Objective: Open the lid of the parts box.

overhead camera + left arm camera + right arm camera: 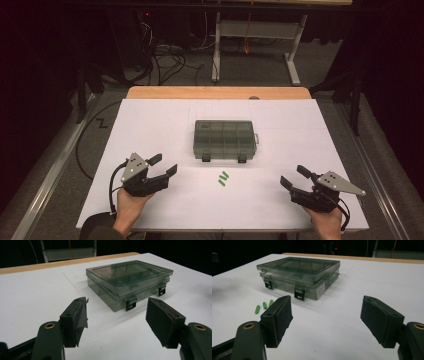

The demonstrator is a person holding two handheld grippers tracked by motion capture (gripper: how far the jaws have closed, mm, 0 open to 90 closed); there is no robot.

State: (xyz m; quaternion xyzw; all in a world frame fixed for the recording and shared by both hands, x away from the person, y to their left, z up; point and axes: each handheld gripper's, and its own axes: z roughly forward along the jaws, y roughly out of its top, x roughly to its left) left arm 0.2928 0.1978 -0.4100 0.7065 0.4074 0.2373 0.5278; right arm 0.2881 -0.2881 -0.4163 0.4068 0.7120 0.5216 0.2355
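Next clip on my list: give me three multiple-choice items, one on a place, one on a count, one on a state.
1. Where do the green plugs lie?
A. inside the box
B. on the white table, on the latch side of the box
C. between a gripper's jaws

2. How many green plugs show in the right gripper view?
A. one
B. three
C. six

3. In what state is the compartment box?
A. lid shut, both latches down
B. lid fully open
C. lid off, beside it

Key: 1 B, they sit on the bare table just off the latches; 2 B, three short pieces lie side by side; 3 A, the lid lies flat on the base in both gripper views.
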